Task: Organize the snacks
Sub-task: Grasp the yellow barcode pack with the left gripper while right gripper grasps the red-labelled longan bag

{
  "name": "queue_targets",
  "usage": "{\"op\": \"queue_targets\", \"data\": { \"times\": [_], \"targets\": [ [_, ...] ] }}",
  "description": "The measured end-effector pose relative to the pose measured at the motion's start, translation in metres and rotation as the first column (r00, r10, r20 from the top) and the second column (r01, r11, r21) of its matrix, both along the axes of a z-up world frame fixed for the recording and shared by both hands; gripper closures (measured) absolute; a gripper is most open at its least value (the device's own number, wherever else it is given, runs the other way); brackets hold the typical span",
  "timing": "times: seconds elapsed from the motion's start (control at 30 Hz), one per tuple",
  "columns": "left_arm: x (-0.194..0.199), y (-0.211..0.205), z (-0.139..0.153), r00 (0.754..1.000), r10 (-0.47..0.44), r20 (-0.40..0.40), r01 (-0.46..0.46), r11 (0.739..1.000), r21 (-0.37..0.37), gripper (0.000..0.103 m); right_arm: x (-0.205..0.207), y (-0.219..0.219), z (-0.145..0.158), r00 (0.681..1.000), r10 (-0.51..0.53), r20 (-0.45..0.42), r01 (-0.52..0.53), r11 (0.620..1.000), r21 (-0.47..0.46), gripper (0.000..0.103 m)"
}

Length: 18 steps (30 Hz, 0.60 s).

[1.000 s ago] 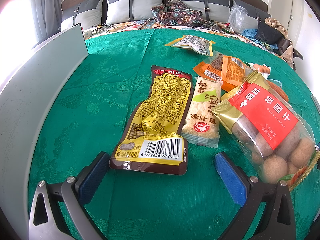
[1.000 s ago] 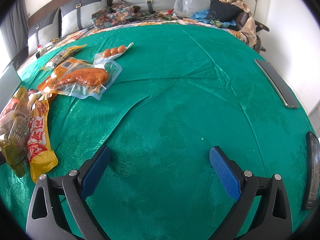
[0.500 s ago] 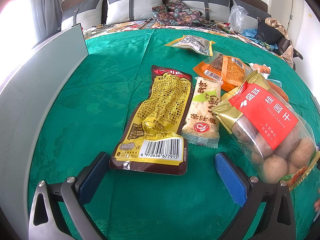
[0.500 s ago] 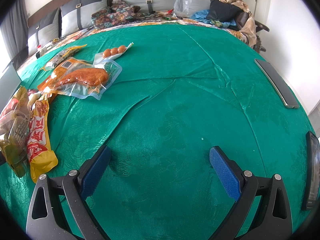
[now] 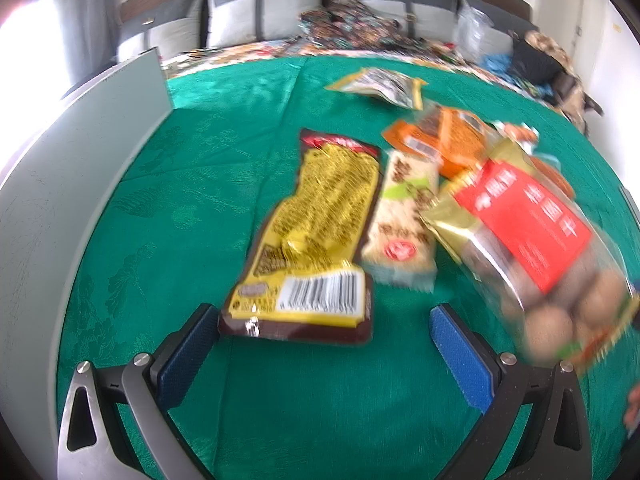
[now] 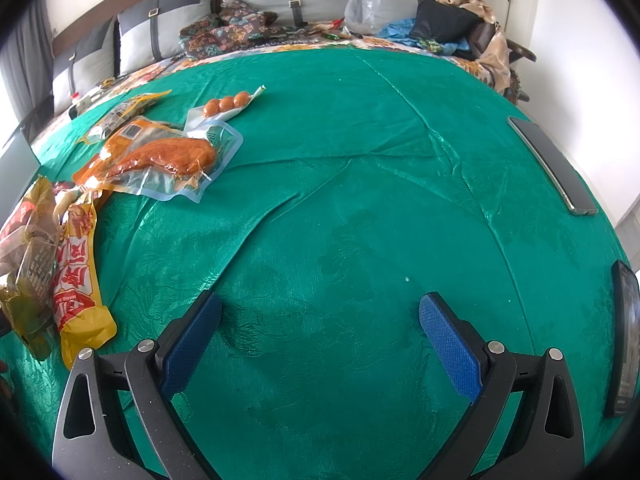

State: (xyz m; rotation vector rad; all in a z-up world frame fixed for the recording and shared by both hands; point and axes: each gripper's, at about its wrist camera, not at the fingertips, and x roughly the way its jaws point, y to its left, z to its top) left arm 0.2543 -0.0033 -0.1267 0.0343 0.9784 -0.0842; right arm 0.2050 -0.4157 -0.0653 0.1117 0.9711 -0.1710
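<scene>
Left wrist view, blurred: the left tongs [image 5: 324, 334] are spread wide and hold nothing. A yellow packet [image 5: 312, 240] lies on the green cloth [image 5: 168, 200] just ahead of them, its barcode end between the tips. Right of it lies a pale bar [image 5: 404, 220], then a longan bag [image 5: 532, 252].

Right wrist view: the right tongs [image 6: 320, 324] are spread over bare cloth. An orange pouch [image 6: 160, 156] and a skewer pack [image 6: 226, 104] lie far ahead to the left.
</scene>
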Motion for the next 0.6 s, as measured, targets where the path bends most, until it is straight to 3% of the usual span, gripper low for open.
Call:
{"op": "queue_targets", "data": {
  "times": [0.13, 0.2, 0.3, 0.43, 0.5, 0.6],
  "targets": [
    [-0.016, 0.007, 0.004, 0.989, -0.091, -0.118, 0.092, 0.996, 0.002, 0.000, 0.000, 0.000, 0.000, 1.000, 0.000, 0.000, 0.000, 1.000, 0.000, 0.002],
    [-0.023, 0.014, 0.010, 0.980, -0.131, -0.152, 0.126, 0.991, -0.043, 0.000, 0.000, 0.000, 0.000, 1.000, 0.000, 0.000, 0.000, 1.000, -0.001, 0.002],
    [-0.018, 0.023, 0.032, 0.986, -0.139, -0.095, 0.131, 0.988, -0.079, 0.001, 0.000, 0.000, 0.000, 1.000, 0.000, 0.000, 0.000, 1.000, -0.001, 0.002],
    [0.025, 0.024, 0.056, 0.993, -0.111, -0.024, 0.111, 0.993, -0.035, 0.002, 0.000, 0.000, 0.000, 1.000, 0.000, 0.000, 0.000, 1.000, -0.001, 0.002],
    [0.052, 0.018, 0.057, 0.993, -0.120, -0.021, 0.119, 0.993, -0.014, 0.008, 0.000, 0.000, 0.000, 1.000, 0.000, 0.000, 0.000, 1.000, -0.001, 0.002],
    [0.096, 0.010, 0.037, 0.986, -0.118, -0.118, 0.123, 0.992, 0.032, 0.027, 0.000, 0.000, 0.000, 1.000, 0.000, 0.000, 0.000, 1.000, -0.002, 0.002]
  ]
}}
